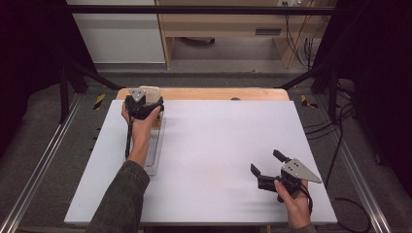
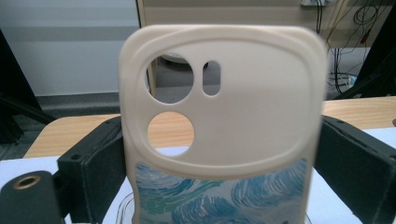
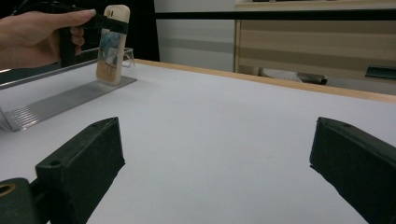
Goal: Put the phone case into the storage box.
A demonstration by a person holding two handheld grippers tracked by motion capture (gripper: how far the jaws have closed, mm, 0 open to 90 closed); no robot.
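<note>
A cream phone case [image 2: 224, 116] with round camera holes and a blue swirl print stands upright between the black jaws of my left gripper [image 2: 224, 172]. In the high view the case [image 1: 153, 91] and left gripper [image 1: 145, 104] are at the table's far left, over the far end of a clear ribbed rack [image 1: 154, 150]. The right gripper view shows the case [image 3: 112, 42] with its bottom on or just above the rack [image 3: 60, 100]. My right gripper [image 1: 265, 161] is open near the front right, with nothing between its jaws [image 3: 217, 163].
A white board [image 1: 218, 145] covers the table, with a wooden strip [image 1: 218, 93] along the far edge. Beyond it stand a wooden cabinet [image 1: 233, 24] and black frame posts [image 1: 65, 87]. Cables [image 1: 340, 131] hang off the right side.
</note>
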